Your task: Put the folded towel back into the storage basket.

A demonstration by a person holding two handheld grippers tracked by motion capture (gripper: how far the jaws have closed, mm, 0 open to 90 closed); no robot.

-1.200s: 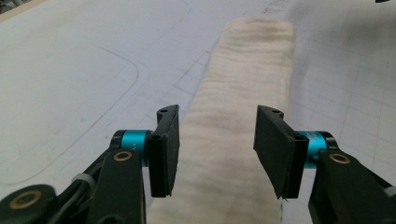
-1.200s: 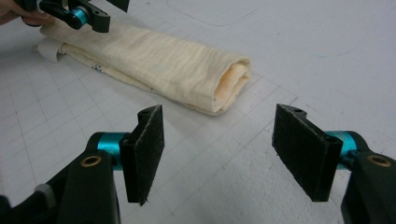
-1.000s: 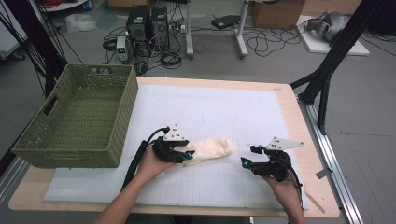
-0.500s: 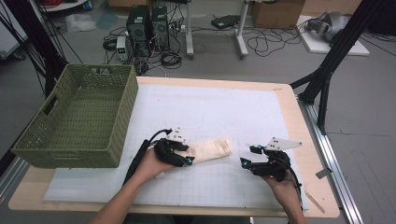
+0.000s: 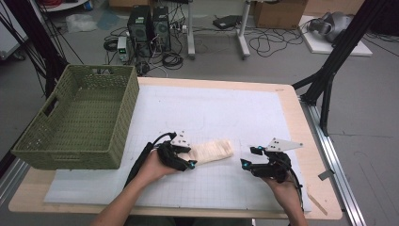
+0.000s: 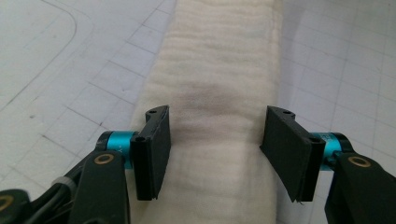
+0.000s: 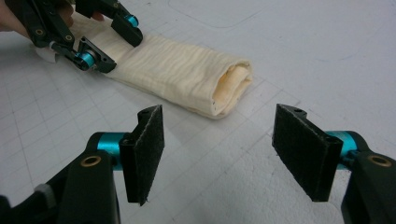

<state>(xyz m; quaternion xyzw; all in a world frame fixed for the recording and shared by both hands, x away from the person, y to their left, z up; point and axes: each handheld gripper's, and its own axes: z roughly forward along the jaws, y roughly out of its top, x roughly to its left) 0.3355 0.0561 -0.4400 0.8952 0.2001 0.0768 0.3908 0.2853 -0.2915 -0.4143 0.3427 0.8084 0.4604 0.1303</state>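
Cloth [image 5: 211,151] lies rolled on worktop [image 5: 291,108]. Left gripper [image 6: 212,154] fingers have just been opening, straddling it without pressing; right gripper [image 7: 229,156] stands open, apart. Risk: the roll unfurls once released.

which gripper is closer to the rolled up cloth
Left. The left gripper sits at one end of the cloth, its jaws straddling the roll and just opened off it. The right gripper waits open, off the other end, not touching.
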